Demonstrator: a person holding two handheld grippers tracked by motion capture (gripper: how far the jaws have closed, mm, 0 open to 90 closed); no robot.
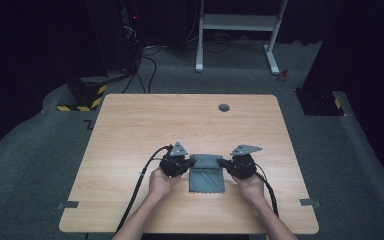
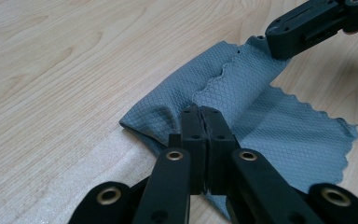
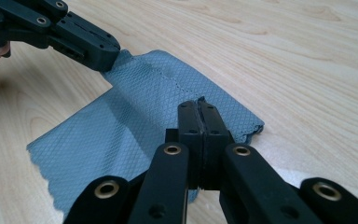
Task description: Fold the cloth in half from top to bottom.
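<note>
Both claws, left claw (image 2: pixel 204 114) and right claw (image 3: pixel 199 106), are clamped on the grey textured cloth (image 1: pixel 206 176), folded on the wooden bench (image 1: pixel 130 130).

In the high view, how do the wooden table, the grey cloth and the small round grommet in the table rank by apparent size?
1. Wooden table, by far the largest.
2. Grey cloth, held between the two tools.
3. Round grommet, the smallest; it lies farther from the camera, but the difference is plain.

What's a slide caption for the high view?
Two hand-held grippers, left and right, pinch opposite ends of a grey cloth's folded edge on a wooden table.
</note>
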